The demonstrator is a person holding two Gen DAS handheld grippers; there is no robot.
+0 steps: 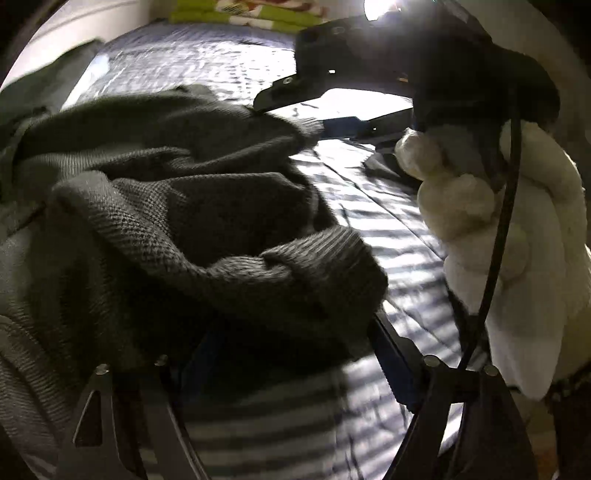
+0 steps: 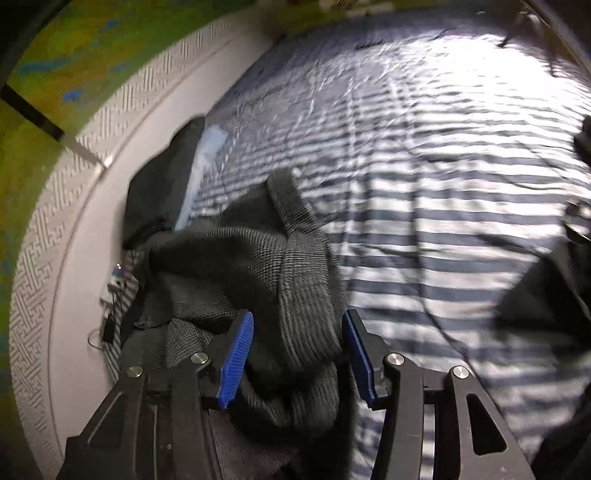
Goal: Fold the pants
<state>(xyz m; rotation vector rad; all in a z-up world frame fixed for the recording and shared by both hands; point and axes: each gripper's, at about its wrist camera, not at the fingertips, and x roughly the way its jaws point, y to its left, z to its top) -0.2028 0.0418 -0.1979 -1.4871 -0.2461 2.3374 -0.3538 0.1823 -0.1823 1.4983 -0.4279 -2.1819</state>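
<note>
Dark grey knit pants (image 1: pixel 166 206) lie bunched on a blue-and-white striped bed. In the left wrist view the cloth drapes over my left gripper (image 1: pixel 280 332). Its right blue pad (image 1: pixel 389 354) shows and the left one is hidden, with the jaws wide apart. In the right wrist view a ribbed cuff (image 2: pixel 306 314) of the pants (image 2: pixel 229 258) hangs between the spread blue pads of my right gripper (image 2: pixel 299 354), unpinched. A white-gloved hand (image 1: pixel 517 229) holds the right gripper (image 1: pixel 303 114), which reaches the pants' far end.
The striped sheet (image 2: pixel 424 184) stretches away to the right. A white patterned wall (image 2: pixel 48 229) borders the bed on the left, with small cables (image 2: pixel 110 306) beside it. Folded green bedding (image 1: pixel 236 14) lies at the bed's far end. A black cable (image 1: pixel 498 240) hangs by the gloved hand.
</note>
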